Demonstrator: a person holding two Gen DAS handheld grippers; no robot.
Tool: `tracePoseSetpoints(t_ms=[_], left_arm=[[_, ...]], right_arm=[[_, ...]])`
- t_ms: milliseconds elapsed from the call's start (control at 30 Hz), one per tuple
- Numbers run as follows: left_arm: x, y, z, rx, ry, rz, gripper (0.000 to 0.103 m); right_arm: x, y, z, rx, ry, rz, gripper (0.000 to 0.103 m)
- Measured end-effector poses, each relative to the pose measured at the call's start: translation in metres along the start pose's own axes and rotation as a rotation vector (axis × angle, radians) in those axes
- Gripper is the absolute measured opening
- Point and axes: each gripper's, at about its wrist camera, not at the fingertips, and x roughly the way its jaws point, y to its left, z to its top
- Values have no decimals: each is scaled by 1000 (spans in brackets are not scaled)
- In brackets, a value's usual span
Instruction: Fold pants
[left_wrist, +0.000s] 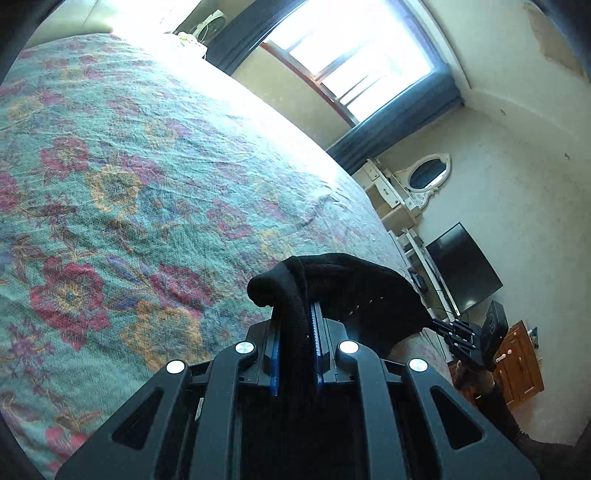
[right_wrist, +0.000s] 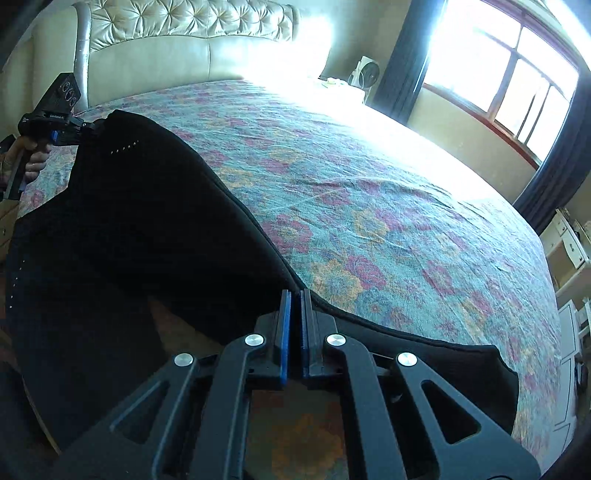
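The black pants (right_wrist: 140, 229) hang stretched between my two grippers above the near side of the bed. My left gripper (left_wrist: 298, 314) is shut on one corner of the pants (left_wrist: 343, 291), and the cloth bunches over its blue pads. It also shows in the right wrist view (right_wrist: 88, 127) at the far left, gripping the pants' far corner. My right gripper (right_wrist: 295, 295) is shut on the pants' edge. It also shows in the left wrist view (left_wrist: 437, 326), at the cloth's far end. Much of the pants hangs down out of sight.
The bed's floral green bedspread (right_wrist: 369, 206) fills both views. A tufted cream headboard (right_wrist: 184, 44) stands at the back. A window with dark curtains (right_wrist: 498, 85), a white dresser with oval mirror (left_wrist: 417, 184), a television (left_wrist: 465, 269) and a wooden cabinet (left_wrist: 521, 365) line the walls.
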Motion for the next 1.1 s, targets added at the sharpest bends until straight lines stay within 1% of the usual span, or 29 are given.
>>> tracePoseSetpoints(t_ms=[67,133,200,300,367,400,433,467,500,533,567,600,633,667,700,733,800,833,867,967,1067,1100], left_arm=[[-22,-14,-19,19,-19,-30,13],[-41,-24,-43,33,-23,-24,13],[-56,-25,-70,24,-13,-21,13],[-73,-15,-116,-10,33,13,14],[-76,-5,-147,-53,73,32,18],[-79,0,-161,-74,92,54,20],[-83,5,-173,-94,102,84,22],[-90,11,-182,-119,90,111,24],[-99,17,-190,-163,65,122,29],[-109,22,-196,-216,28,132,35],[-119,25,-202,-270,-12,127,38],[-126,24,-208,-310,-43,108,39],[-130,19,-212,-327,-65,96,40],[-130,11,-214,-326,-76,96,47],[-128,2,-215,-322,-81,94,52],[-122,-6,-216,-329,-85,84,60],[-107,-14,-217,-380,-91,46,62],[-98,-15,-218,-418,-93,31,63],[-91,-16,-218,-451,-97,29,66],[-71,-13,-215,-514,-111,70,68],[-60,-4,-212,-572,-128,149,68],[-59,0,-211,-593,-138,159,68]], right_arm=[[-26,25,-21,-11,-23,-36,4],[-43,52,-45,-16,-30,-46,4],[-53,78,-72,-19,-14,-41,4],[-55,107,-113,25,59,22,4],[-51,118,-135,66,117,66,5],[-50,120,-142,101,138,100,6],[-51,119,-147,162,144,146,6],[-55,115,-150,234,136,178,16],[-59,107,-153,317,127,208,41],[-64,99,-156,411,107,233,54],[-68,89,-159,514,75,260,64],[-72,80,-162,610,49,290,64],[-73,71,-166,695,31,319,64],[-71,64,-169,778,17,342,65],[-67,56,-172,865,11,358,65],[-63,52,-175,949,13,378,65],[-49,47,-185,1101,27,433,65],[-43,46,-188,1162,13,469,65],[-38,45,-191,1216,6,487,65],[-26,43,-200,1343,-1,492,69],[-16,38,-202,1412,2,479,69],[-12,37,-201,1420,6,470,63]])
